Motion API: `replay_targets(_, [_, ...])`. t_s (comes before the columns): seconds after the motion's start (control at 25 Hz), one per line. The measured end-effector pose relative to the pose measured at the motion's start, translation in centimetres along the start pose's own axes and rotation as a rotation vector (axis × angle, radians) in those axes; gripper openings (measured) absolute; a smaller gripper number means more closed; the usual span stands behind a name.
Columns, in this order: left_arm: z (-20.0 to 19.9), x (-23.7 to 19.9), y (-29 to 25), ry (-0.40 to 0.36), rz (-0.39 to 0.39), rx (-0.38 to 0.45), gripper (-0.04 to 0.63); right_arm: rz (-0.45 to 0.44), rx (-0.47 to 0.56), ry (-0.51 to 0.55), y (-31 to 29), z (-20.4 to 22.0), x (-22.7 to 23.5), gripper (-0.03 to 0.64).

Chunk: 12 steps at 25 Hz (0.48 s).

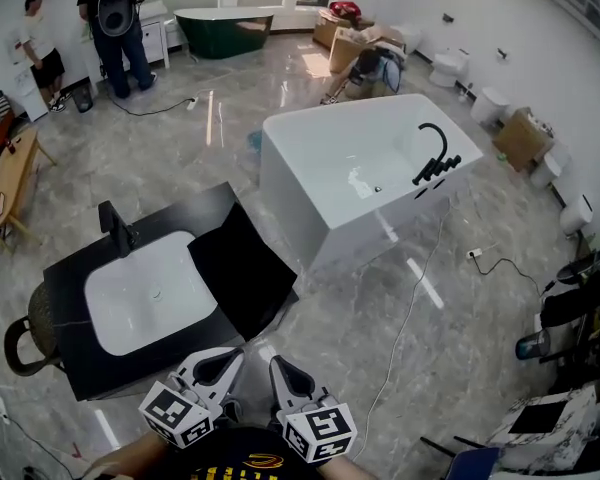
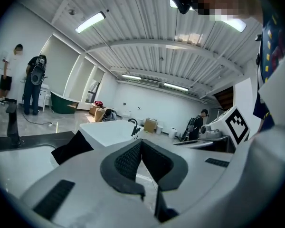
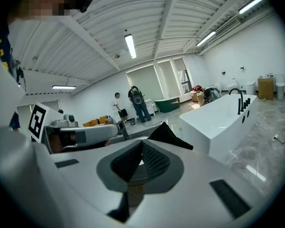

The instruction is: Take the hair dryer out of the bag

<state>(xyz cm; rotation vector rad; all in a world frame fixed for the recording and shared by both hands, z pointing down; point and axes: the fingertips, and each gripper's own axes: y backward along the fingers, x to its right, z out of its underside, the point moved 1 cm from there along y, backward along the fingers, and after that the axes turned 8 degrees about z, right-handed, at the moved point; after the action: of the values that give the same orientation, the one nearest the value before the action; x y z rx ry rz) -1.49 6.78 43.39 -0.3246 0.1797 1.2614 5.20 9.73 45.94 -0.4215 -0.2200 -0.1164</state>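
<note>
A black bag [image 1: 242,268] lies flat on the right part of a black vanity counter [image 1: 70,268], beside its white basin [image 1: 150,293]. No hair dryer shows in any view. My left gripper [image 1: 236,354] and right gripper [image 1: 278,362] hover side by side just in front of the counter's near edge, both shut with nothing between the jaws. In the left gripper view the left gripper [image 2: 141,141] points past the bag [image 2: 73,146] toward a white bathtub [image 2: 109,129]. The right gripper [image 3: 142,142] has the bag's [image 3: 168,134] peaked corner just beyond its tips.
A white bathtub [image 1: 360,168] with a black tap [image 1: 435,158] stands right of the counter. The black faucet [image 1: 115,226] rises behind the basin. A brown basket [image 1: 30,328] hangs at the counter's left. Two people [image 1: 115,18] stand far back left. A cable [image 1: 410,318] crosses the floor.
</note>
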Motion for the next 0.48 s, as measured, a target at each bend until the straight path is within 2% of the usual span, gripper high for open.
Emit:
replay_targets(0.28, [1.2,-0.2,-8.3,-0.008,-0.010,-0.075,0.003,-0.035,-0.051,-0.019,-2.4,-0.9,7.4,0.008])
replay_targets(0.48, [3.1,-1.8,-12.5,0.037,-0.069,-0.120,0.003,-0.049,-0.085,-0.029,-3.4,-1.3,12.2,0.008])
